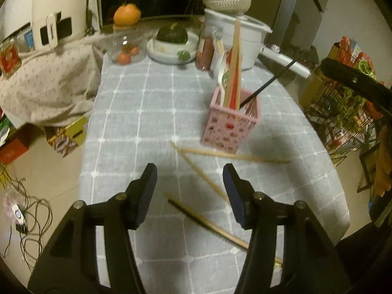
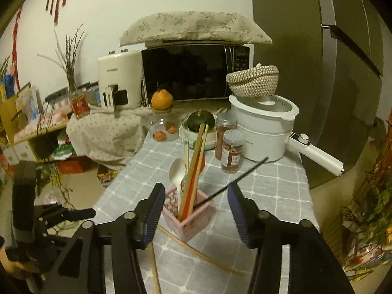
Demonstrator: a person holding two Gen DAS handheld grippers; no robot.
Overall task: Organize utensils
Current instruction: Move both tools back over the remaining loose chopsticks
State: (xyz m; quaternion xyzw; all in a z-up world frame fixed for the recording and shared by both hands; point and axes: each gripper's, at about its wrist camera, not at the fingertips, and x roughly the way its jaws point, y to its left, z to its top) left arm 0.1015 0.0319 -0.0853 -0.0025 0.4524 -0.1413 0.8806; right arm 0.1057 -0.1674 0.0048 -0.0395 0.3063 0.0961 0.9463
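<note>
A pink utensil holder (image 1: 230,125) stands on the grey checked tablecloth (image 1: 137,112). It holds wooden and red chopsticks (image 1: 234,73), a white spoon (image 1: 223,73) and a thin black stick (image 1: 267,83). Three loose wooden chopsticks lie in front of it: one (image 1: 235,156) by its base, one (image 1: 203,174) slanting, one (image 1: 208,223) nearest. My left gripper (image 1: 189,188) is open and empty above them. My right gripper (image 2: 196,210) is open and empty, just above the holder (image 2: 186,215); loose chopsticks (image 2: 196,250) lie below.
At the table's far end stand a white electric pot (image 2: 264,132), two spice jars (image 2: 231,152), a glass jar with an orange on top (image 2: 161,112), and a bowl with a green squash (image 2: 198,122). A microwave (image 2: 193,71) is behind. A wire rack (image 1: 343,107) stands right of the table.
</note>
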